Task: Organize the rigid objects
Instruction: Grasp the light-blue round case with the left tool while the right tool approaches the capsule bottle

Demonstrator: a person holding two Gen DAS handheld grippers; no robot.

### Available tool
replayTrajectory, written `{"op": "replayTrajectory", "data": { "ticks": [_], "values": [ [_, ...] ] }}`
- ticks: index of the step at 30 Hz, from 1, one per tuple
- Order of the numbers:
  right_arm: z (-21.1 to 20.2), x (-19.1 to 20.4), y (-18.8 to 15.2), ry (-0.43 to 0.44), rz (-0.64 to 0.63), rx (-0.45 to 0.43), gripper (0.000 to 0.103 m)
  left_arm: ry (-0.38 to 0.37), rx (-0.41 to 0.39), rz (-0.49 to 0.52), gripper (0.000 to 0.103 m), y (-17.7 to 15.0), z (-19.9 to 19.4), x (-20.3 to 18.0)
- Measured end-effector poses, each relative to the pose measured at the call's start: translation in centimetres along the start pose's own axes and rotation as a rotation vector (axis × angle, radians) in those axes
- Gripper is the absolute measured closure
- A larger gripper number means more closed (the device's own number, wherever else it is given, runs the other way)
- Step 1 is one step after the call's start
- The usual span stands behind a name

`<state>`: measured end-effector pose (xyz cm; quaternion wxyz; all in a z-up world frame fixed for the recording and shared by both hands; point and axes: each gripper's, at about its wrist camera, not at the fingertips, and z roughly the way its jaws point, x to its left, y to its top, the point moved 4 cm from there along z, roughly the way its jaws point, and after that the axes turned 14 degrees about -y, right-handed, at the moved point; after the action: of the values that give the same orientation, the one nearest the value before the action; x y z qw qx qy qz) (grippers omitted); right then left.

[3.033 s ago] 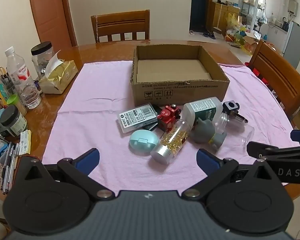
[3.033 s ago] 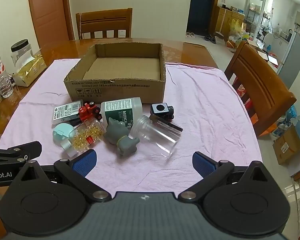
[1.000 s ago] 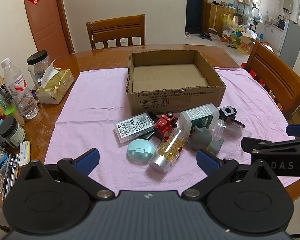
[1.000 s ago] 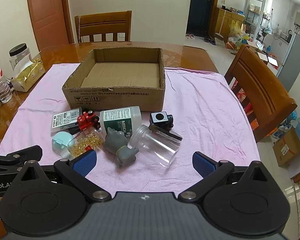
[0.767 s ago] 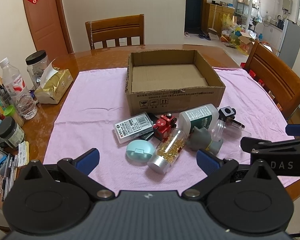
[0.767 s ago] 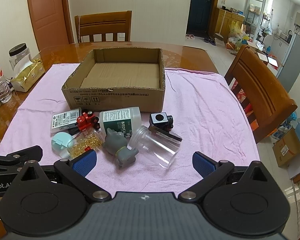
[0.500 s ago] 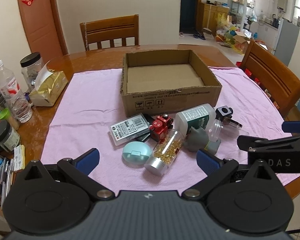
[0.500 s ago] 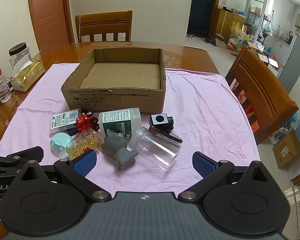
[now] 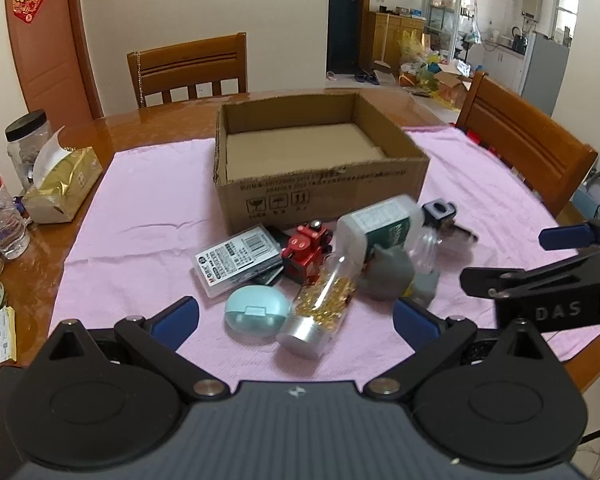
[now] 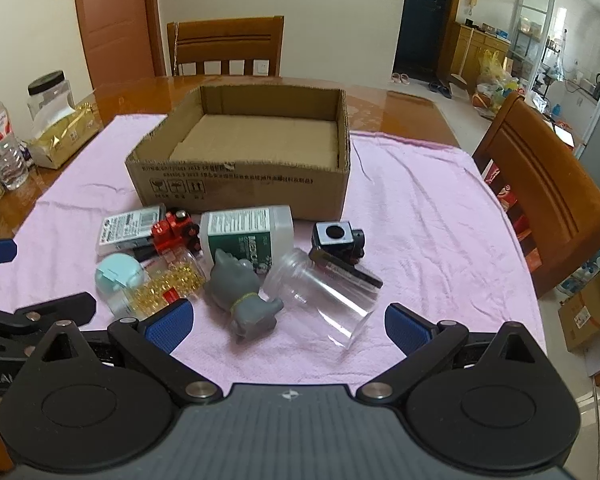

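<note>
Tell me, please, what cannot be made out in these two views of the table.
- Dark flat item: left wrist view, mostly hidden under the labelled plastic case.
- Print on the cardboard box: right wrist view, too small to read.
- White bottle: left wrist view, blurred.
- Clear jar: left wrist view, partly behind the grey toy.

- I read "DAS" in grey letters on the black body of the right gripper [image 9: 556, 268].
- I read "oot.A" cut off at the picture's edge on the left gripper [image 10: 4, 320].
- I read "MEDIC" on the green label of the white bottle [image 10: 248, 232].
- The cardboard box [image 10: 240, 184] carries three handling symbols; its printed line is too small to read.
</note>
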<state>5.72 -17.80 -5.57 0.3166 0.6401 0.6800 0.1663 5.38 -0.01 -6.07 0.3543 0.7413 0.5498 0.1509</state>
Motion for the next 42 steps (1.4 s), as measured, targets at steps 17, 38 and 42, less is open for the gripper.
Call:
{"op": "replayTrajectory", "data": {
  "ticks": [17,38,42],
  "values": [
    [4.2,1.3,-1.4,0.073,-0.091,0.045,0.0,0.021,0.11,-0.024,0.001,-2.4,6.3,4.2],
    [5.0,2.2,-0.7,0.092,-0.101,0.07,0.0,0.057,0.091,-0.131,0.001,-0.1,9.4,7.8],
    [5.3,2.5,-0.5,0.094,-0.107,0.072,0.0,0.073,0.103,-0.131,0.001,0.3,10.5,7.8]
  ]
}}
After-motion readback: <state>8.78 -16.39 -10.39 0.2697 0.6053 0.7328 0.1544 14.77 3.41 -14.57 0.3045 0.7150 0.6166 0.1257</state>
